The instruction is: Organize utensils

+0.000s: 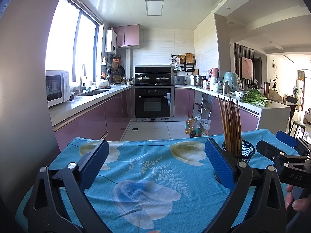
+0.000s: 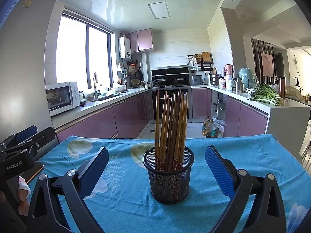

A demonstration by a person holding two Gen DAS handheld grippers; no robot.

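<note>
I am working across the blue floral tablecloth (image 2: pixel 124 198) from left to right. At about nine o'clock in the right wrist view, a dark phone-like slab (image 2: pixel 34 171) is lying on the cloth just beside my left gripper's body, though I cannot tell exactly what it is. My left gripper (image 1: pixel 157 161) is hovering with its fingers spread wide apart, holding nothing, and only bare cloth is showing between its blue pads (image 1: pixel 95 165).

Moving right, the black mesh holder (image 2: pixel 168 176) is standing upright on the cloth, dead ahead at twelve o'clock from my right gripper (image 2: pixel 157 167). The wooden chopsticks (image 2: pixel 171 128) are standing in it as one bundle, patterned ends down, fanning slightly at the top. In the left wrist view the same holder is sitting at about three o'clock, partly hidden behind the left gripper's right finger. My right gripper is also wide open and gripping nothing, with the holder sitting between the lines of its two fingers but clear of both pads.

I am judging that the sorting is either finished or near its end: every chopstick I can see is already in the holder, and no loose utensils are showing on the cloth. If anything is left, it is lying outside both views. The next move is calling for caution around the tall, top-heavy bundle: I am keeping both grippers apart from the holder, because a sideways nudge could tip it.
</note>
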